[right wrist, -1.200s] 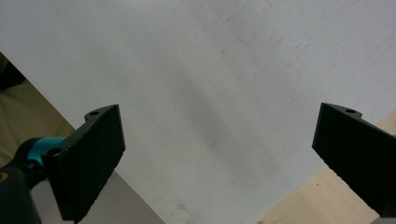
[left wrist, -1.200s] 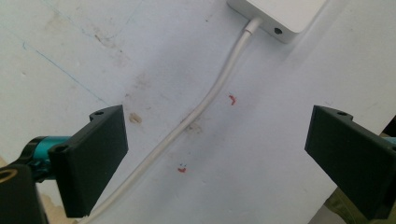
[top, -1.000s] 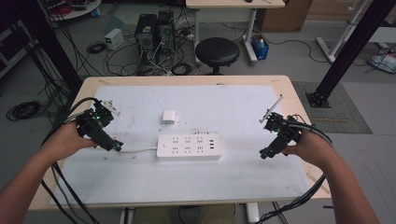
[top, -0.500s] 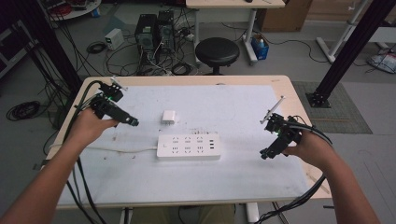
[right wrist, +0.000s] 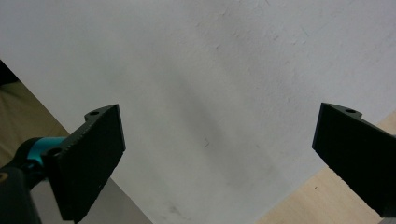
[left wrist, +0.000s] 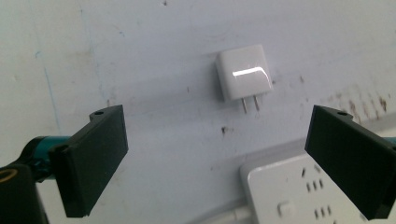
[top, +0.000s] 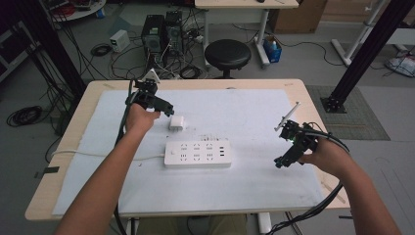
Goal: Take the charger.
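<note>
Left gripper (left wrist: 215, 163) wide apart — white charger (left wrist: 243, 73) ahead, untouched.

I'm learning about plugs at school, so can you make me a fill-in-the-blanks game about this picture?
1. The left gripper has its jaws wide ____.
2. The small white charger has ____ metal prongs.
3. The charger lies on the white mat, apart from the ____ strip.
4. The right gripper holds ____.

Missing words: open; two; power; nothing
</note>
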Available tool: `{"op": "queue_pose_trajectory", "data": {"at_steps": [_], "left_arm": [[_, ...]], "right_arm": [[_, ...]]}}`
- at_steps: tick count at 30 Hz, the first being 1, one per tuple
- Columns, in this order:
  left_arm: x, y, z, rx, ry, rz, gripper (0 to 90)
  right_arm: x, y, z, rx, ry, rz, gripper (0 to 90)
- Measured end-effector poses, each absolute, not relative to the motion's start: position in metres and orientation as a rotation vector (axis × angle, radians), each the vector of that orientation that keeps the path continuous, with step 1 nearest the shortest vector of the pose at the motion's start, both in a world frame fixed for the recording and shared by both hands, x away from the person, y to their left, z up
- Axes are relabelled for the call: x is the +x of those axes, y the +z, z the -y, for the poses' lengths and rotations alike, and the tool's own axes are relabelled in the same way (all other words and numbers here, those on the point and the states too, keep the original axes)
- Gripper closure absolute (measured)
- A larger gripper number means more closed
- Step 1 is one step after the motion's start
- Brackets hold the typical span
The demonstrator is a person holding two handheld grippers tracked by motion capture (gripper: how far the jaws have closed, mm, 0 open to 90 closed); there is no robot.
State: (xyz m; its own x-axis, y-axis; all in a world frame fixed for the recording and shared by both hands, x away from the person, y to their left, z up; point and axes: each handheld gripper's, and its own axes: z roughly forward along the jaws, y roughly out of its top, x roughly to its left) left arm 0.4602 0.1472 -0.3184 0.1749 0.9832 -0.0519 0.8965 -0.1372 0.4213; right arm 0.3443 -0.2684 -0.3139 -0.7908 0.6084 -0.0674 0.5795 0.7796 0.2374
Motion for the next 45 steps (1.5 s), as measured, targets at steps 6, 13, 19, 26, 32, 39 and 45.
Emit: {"op": "queue_pose_trajectory", "data": {"at_steps": [6, 13, 19, 26, 32, 39, 45], "left_arm": [[0.478, -0.34, -0.13, 2.054, 0.333, -1.864, 5.8], [0.489, -0.365, -0.107, 2.075, 0.358, -1.893, 5.8], [0.496, -0.387, -0.099, 2.097, 0.35, -1.913, 5.8], [0.501, -0.402, -0.094, 2.109, 0.321, -1.931, 8.1], [0.502, -0.407, -0.095, 2.12, 0.3, -1.926, 17.1], [0.502, -0.41, -0.099, 2.135, 0.27, -1.886, 30.2], [0.503, -0.412, -0.101, 2.156, 0.245, -1.855, 38.3]], "right_arm": [[0.343, -0.317, 0.272, 0.952, 0.315, -2.835, 1.7], [0.343, -0.319, 0.275, 0.953, 0.32, -2.844, 1.7], [0.341, -0.319, 0.275, 0.949, 0.324, -2.851, 1.7], [0.342, -0.318, 0.275, 0.955, 0.337, -2.849, 1.8], [0.341, -0.317, 0.275, 0.945, 0.341, -2.851, 1.8], [0.342, -0.318, 0.278, 0.959, 0.351, -2.841, 1.8], [0.342, -0.319, 0.28, 0.966, 0.356, -2.84, 1.8]]}}
